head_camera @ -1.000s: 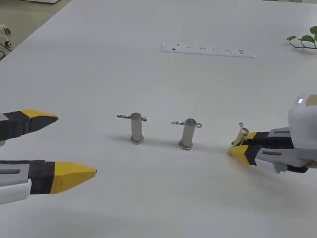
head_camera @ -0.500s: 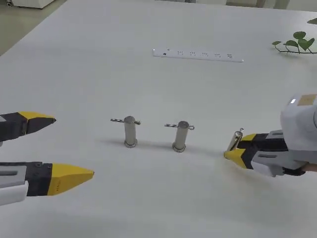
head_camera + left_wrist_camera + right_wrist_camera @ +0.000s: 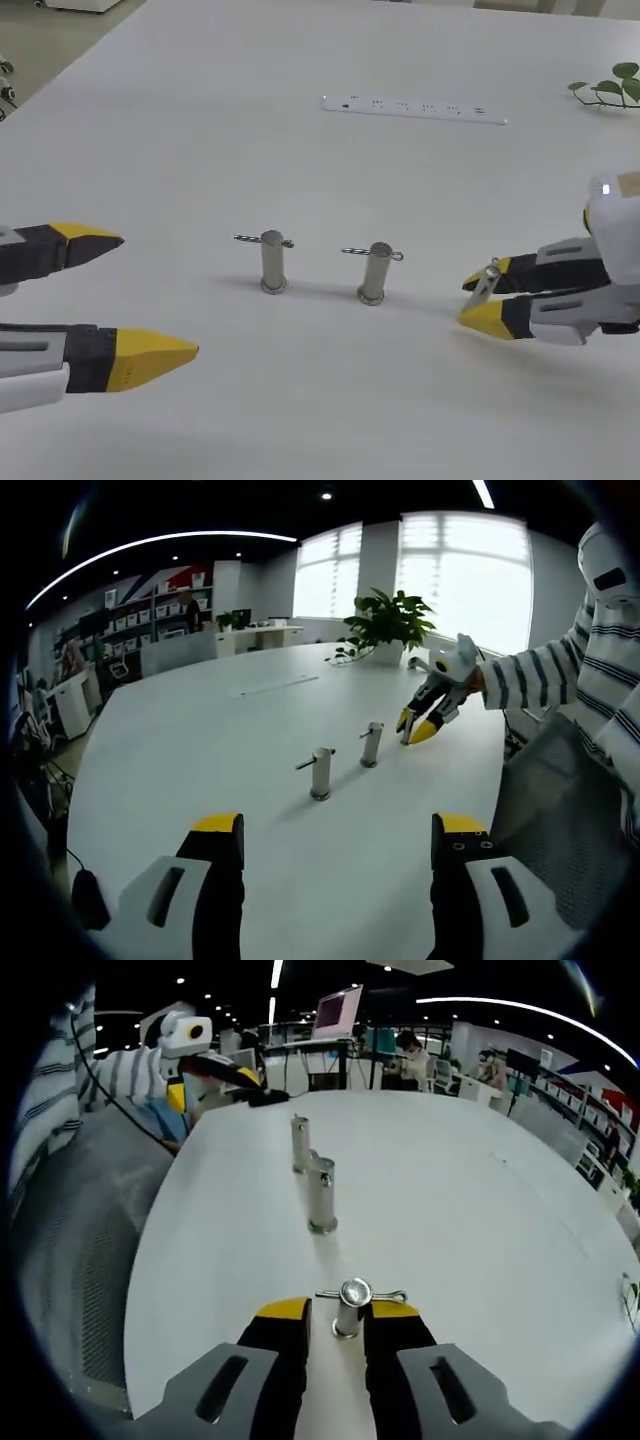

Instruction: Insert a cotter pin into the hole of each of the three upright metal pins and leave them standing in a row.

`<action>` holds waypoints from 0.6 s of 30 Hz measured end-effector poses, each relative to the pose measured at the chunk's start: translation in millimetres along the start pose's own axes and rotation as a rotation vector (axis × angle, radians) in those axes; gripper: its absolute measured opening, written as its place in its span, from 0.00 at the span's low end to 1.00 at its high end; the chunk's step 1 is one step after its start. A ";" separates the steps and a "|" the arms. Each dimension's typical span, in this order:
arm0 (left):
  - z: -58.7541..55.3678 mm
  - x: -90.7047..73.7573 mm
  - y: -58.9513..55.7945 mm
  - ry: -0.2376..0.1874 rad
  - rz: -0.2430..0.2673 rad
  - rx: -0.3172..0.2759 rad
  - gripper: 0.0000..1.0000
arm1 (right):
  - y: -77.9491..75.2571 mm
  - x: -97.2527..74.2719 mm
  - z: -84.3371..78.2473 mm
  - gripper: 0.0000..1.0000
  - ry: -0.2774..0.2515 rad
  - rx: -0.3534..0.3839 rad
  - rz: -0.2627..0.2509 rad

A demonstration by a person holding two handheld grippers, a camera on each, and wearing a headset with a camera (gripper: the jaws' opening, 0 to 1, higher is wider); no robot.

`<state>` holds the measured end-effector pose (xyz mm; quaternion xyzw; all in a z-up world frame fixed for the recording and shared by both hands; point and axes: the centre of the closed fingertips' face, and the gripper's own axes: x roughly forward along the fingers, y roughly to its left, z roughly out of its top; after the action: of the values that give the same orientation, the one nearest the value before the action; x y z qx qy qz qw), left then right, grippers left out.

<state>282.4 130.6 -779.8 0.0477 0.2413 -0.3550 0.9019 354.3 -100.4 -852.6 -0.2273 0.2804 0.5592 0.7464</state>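
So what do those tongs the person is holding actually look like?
Both the left tongs and the right tongs have two pointed jaws with yellow tips, a black section behind them, and white and grey bodies. The person wears a sleeve with black and white stripes.

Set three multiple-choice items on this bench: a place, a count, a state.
1. Where is the rightmost upright grey metal pin? A. between the yellow-tipped right gripper's jaws B. left of the others C. lying flat
2. How many metal pins carry a thin wire cotter pin? A. one B. two C. three
3. The yellow-tipped left gripper is: A. open, empty B. shut on a pin C. shut on wire
A: those jaws flank it. C: left pin, middle pin and it show wire. A: jaws apart, nothing between.
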 end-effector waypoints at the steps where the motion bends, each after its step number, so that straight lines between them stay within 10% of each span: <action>1: 0.0 -0.6 0.7 -0.001 0.003 -0.002 0.76 | -0.3 0.2 -0.3 0.20 0.003 0.000 -0.001; 18: 7.9 5.2 -6.4 -0.018 -0.016 0.037 0.74 | -2.7 -2.8 -2.9 0.11 0.008 0.122 -0.127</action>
<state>284.7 120.6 -774.7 0.0594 0.2269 -0.3671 0.9001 355.7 -105.0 -852.8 -0.2007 0.3020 0.4916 0.7918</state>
